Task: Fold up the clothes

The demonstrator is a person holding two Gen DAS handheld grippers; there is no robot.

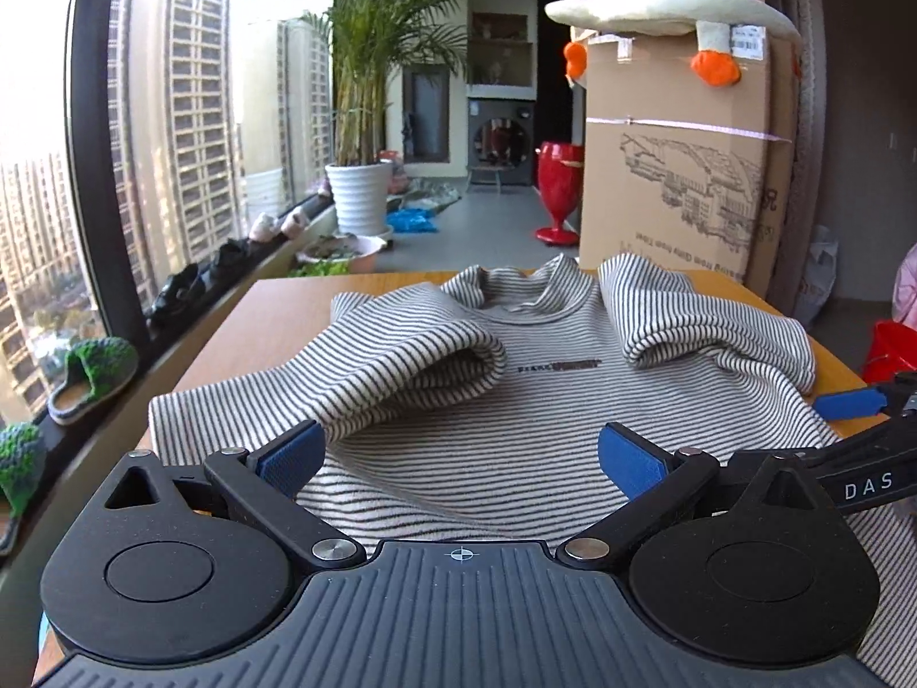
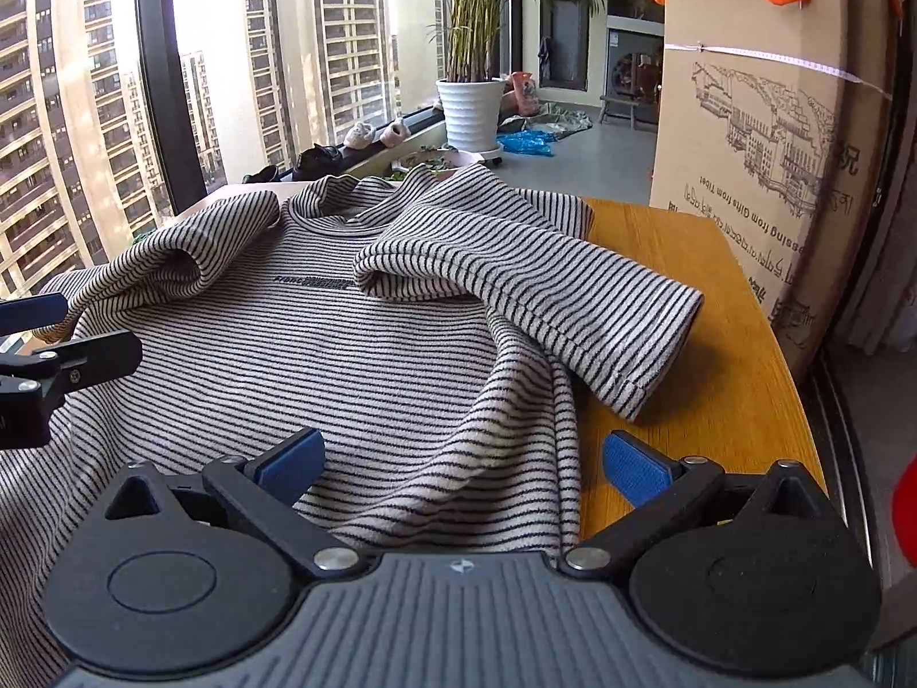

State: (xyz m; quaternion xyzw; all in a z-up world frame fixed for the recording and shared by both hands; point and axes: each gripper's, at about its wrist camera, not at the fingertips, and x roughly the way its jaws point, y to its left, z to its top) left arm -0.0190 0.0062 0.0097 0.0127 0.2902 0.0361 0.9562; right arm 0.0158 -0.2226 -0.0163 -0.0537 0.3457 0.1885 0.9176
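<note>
Both grippers' fingers [image 1: 289, 458] apart over striped shirt [image 1: 516, 413], collar pointing away, sleeves folded in.

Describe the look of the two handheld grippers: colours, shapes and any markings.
Both match. The left gripper and the right gripper each have a grey ribbed body with a small crosshair mark, two round black discs, black linkage arms with silver pivots, and blue textured finger pads. White letters "DAS" show on the right gripper's side in the left wrist view. No cables or sleeves are visible.

Each gripper, left gripper [image 1: 458, 456] and right gripper [image 2: 464, 458], has black linkage arms, silver pivot screws, blue ribbed pads [image 1: 630, 461], a grey ribbed housing with crosshair mark.
</note>
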